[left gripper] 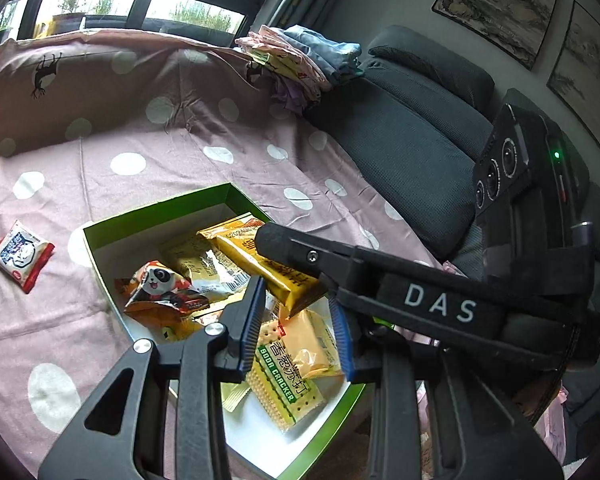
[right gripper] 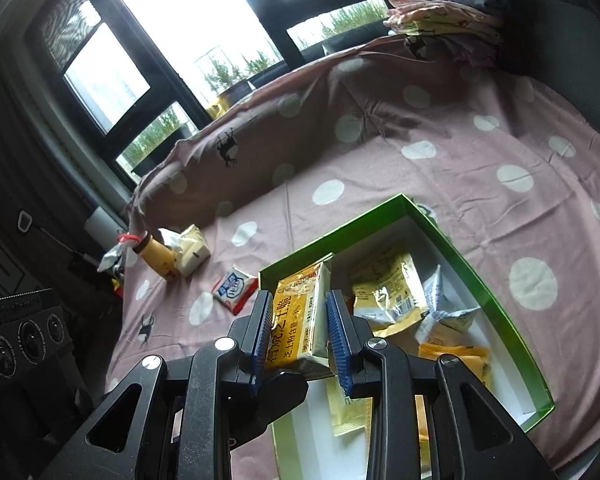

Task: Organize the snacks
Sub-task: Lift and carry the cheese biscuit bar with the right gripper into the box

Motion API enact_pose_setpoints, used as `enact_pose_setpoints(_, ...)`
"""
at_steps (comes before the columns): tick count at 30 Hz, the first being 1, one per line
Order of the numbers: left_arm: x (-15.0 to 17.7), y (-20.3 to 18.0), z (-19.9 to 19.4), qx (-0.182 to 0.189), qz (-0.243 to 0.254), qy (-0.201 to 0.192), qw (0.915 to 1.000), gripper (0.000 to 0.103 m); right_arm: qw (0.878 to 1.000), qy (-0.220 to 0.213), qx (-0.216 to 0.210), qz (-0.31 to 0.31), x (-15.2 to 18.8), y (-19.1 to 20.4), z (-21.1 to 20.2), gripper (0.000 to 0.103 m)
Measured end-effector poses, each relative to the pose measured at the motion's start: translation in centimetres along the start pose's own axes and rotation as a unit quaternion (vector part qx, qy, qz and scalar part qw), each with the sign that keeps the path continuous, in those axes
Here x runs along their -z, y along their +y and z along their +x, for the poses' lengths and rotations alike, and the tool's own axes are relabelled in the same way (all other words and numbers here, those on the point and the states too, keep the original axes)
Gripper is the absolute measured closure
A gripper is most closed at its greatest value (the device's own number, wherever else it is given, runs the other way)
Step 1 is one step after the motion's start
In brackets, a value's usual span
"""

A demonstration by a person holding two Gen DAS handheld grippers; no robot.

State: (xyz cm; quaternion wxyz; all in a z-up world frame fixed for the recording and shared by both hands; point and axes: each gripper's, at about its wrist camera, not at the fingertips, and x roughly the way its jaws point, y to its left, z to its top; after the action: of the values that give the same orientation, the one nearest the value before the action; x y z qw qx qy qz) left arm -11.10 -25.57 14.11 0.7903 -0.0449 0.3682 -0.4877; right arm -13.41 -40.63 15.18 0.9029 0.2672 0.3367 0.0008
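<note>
A green box [left gripper: 152, 210] with a white inside lies on the dotted pink sheet and holds several snack packs. My left gripper [left gripper: 298, 330] is open above a soda cracker pack [left gripper: 288, 376] in the box. My right gripper [right gripper: 300, 340] is shut on a long yellow snack bar [right gripper: 300, 320] and holds it over the box's near corner [right gripper: 292, 268]. In the left wrist view the bar [left gripper: 256, 260] sticks out under the right gripper's body. A red-and-white snack pack [left gripper: 22, 254] lies on the sheet left of the box, also in the right wrist view [right gripper: 236, 288].
A panda-print orange pack [left gripper: 160, 288] and other yellow packs [right gripper: 388, 288] lie in the box. A bottle [right gripper: 156, 256] and a tissue pack [right gripper: 190, 254] lie at the sheet's left edge. Folded clothes [left gripper: 300, 56] and dark cushions [left gripper: 412, 140] stand at the back right.
</note>
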Motion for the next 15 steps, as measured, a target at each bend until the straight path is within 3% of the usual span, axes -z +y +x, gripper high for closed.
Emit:
enact_pose_setpoints(7, 0.4, 0.5, 2.7, 0.026, -0.028, 0.032, 0.9987, 0.072, 0.999, 0.027, 0.041, 0.017, 0.1, -2.2, 1.1, 0.072)
enact_pose_setpoints(15, 0.3, 0.8, 4.2, 0.034, -0.046, 0.054, 0.9969, 0.072, 0.997, 0.044, 0.055, 0.033, 0.2, -3.7, 2.0, 0.072)
